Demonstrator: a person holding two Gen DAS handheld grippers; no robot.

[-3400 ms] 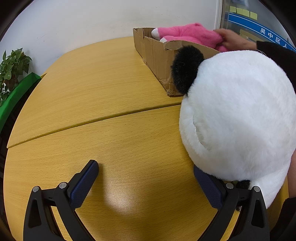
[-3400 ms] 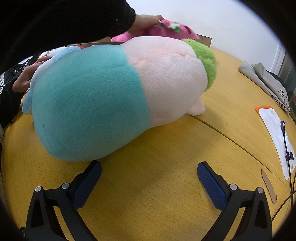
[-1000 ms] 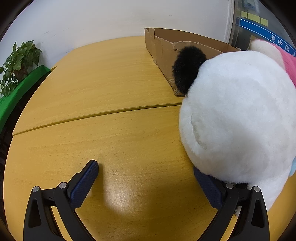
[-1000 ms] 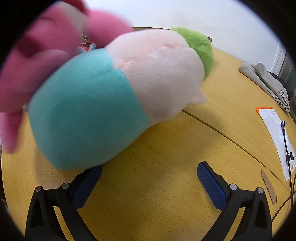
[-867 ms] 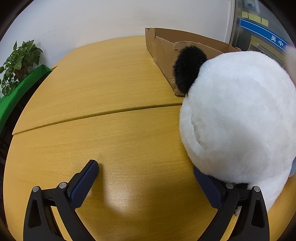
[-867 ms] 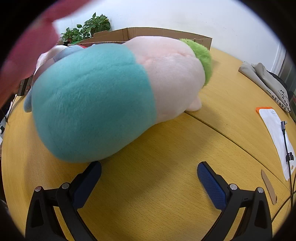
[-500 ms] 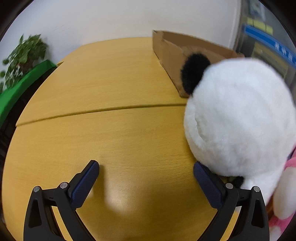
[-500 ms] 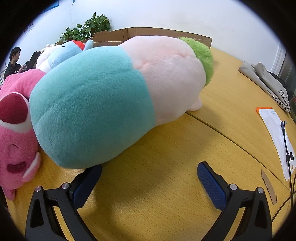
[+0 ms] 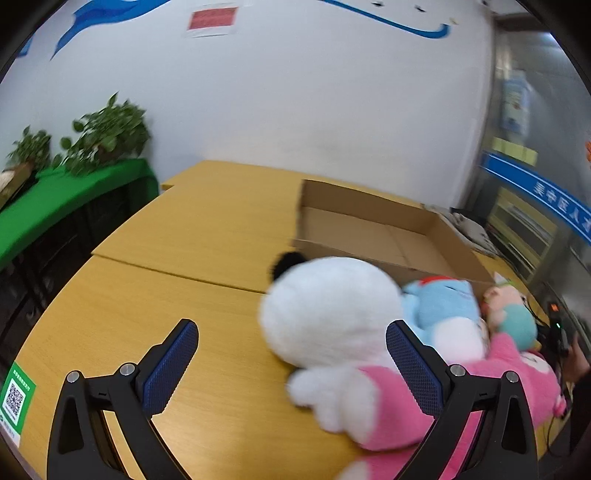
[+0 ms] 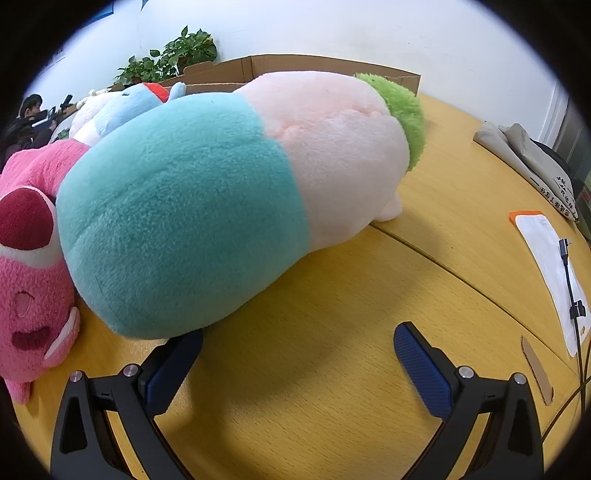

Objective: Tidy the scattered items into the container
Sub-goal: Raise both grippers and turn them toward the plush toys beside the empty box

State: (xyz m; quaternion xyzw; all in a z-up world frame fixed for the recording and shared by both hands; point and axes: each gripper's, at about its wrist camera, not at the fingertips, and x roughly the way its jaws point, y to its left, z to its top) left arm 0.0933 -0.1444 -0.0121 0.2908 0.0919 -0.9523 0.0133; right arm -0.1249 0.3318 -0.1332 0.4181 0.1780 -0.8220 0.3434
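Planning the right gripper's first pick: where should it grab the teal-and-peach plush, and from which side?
Probably the teal end: it bulges nearest the open right gripper, left finger already beside it. Come low along the table and pinch a fold; the body looks wider than the jaws.

We see a white wall behind, with blue painted swooshes up top and a red sign, text unreadable. Yellow wood table, built from sections with seams between them. Left of it, a low shelf under green cloth with leafy potted plants on top. Right side: glass partition with a blue banner and yellow notes. In the right wrist view, folded beige cloth, a white sheet with an orange edge and a black cable lie on the table. A person sits far left. Light is even, soft shadows.
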